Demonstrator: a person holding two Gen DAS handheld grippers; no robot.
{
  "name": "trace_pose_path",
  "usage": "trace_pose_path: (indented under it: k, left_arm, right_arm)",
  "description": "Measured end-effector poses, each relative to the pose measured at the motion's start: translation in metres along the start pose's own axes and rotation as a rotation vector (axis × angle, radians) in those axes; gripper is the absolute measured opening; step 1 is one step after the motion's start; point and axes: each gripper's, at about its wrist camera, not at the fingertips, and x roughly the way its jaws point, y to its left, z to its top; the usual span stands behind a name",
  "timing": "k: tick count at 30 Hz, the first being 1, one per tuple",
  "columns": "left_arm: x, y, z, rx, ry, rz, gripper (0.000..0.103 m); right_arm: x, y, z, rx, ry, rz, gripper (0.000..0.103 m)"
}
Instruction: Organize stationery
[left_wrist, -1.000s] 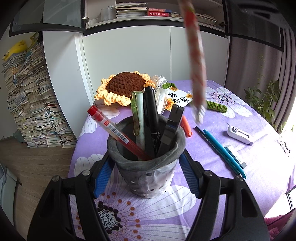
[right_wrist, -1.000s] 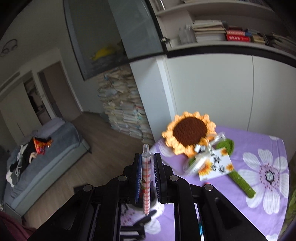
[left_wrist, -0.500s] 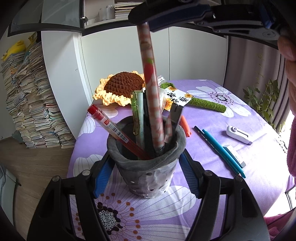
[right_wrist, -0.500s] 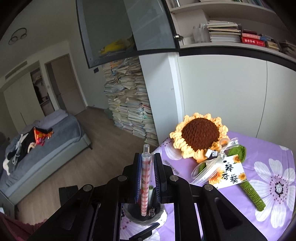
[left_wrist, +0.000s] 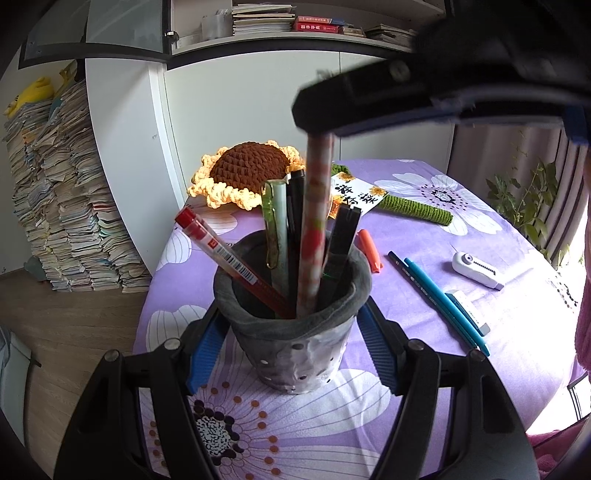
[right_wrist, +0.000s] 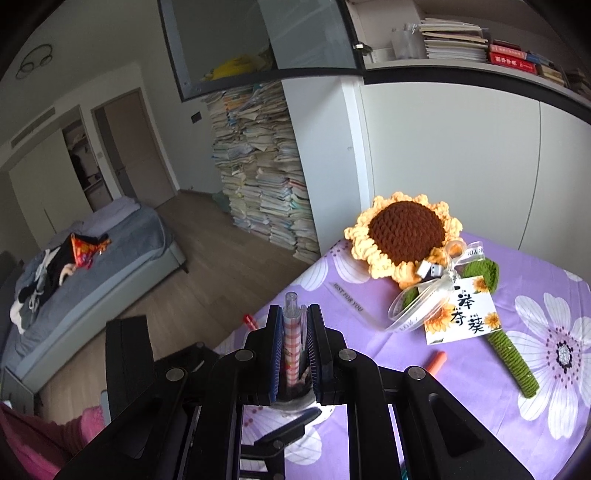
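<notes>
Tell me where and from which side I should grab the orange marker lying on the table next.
Grip the orange marker across its middle, coming straight down from above. It lies flat on the purple tablecloth just behind the pen cup, so low approaches from the front look blocked; its bare long sides suit the two fingers.

The lower ends of all pens in the grey pen holder (left_wrist: 295, 332) are hidden behind its rim. In the right wrist view, the holder is almost wholly covered by the right gripper (right_wrist: 295, 350); the patterned pen (right_wrist: 291, 347) shows only between the pads. Upper right of the left wrist view: the right gripper (left_wrist: 424, 99) is blurred and cut off. Book spines on the shelf (left_wrist: 314, 27) are too small to read.
</notes>
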Motion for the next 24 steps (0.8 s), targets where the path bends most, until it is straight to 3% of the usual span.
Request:
trace_pose_path:
  k: [8, 16, 21, 24]
  left_arm:
    - [0.0, 0.001, -0.001, -0.004, 0.0, -0.001, 0.068]
    - [-0.002, 0.002, -0.001, -0.011, -0.005, -0.008, 0.068]
    - [-0.002, 0.001, -0.001, -0.007, -0.008, -0.006, 0.067]
    - [-0.002, 0.0, -0.002, -0.001, -0.01, -0.005, 0.067]
  right_arm:
    - [-0.003, -0.011, -0.014, 0.048, 0.034, 0.026, 0.015]
    - [-0.024, -0.021, -0.013, 0.082, -0.007, -0.001, 0.015]
    - [-0.038, -0.05, -0.021, 0.164, -0.012, -0.091, 0.015]
    - [-0.036, -0.076, -0.031, 0.248, 0.047, -0.17, 0.015]
